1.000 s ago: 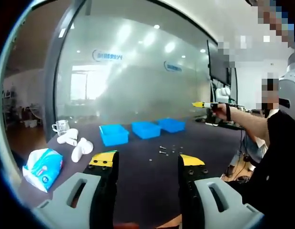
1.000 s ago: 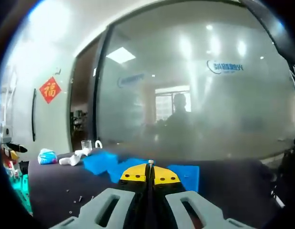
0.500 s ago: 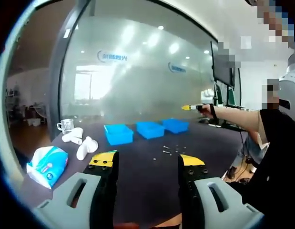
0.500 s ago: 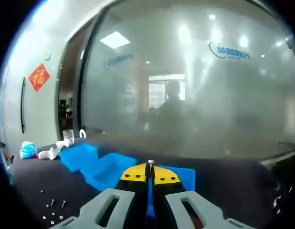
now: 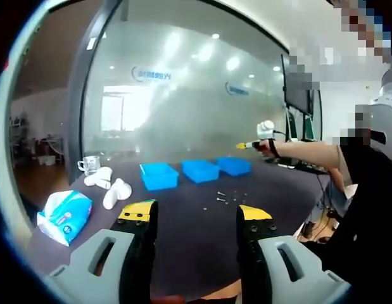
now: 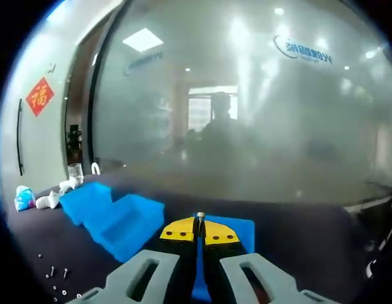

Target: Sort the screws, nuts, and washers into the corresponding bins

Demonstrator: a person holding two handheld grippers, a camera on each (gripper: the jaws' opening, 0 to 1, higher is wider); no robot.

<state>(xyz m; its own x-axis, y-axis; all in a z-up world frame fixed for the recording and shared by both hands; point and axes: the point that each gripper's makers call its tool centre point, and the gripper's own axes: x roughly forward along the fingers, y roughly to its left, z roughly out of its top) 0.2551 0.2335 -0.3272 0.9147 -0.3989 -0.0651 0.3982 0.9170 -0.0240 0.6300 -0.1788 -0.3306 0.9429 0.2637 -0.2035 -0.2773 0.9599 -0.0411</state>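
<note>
- Jaws of the right gripper are pressed together on a small silver fastener whose tip pokes up between the yellow pads; I judge it a screw, though it is too small to be sure. The tight pinch suits so slim a part.
- The nearest of three blue plastic bins lies directly beyond and below those jaws, so the carried piece looks lined up for a drop; the middle bin and far bin sit off to the jaws' left.
- Loose silver screws, nuts and washers lie scattered on the dark tabletop far to the left of the right jaws, apart from the bins, where they can be picked one at a time.
- The left gripper waits with jaws wide apart and nothing between them, held back from the work, likely to leave the other arm room.
- Ahead of the left jaws the same loose hardware lies short of the row of bins, while a blue-and-white tissue pack and some white cylindrical pieces sit to their left, out of the sorting area.
</note>
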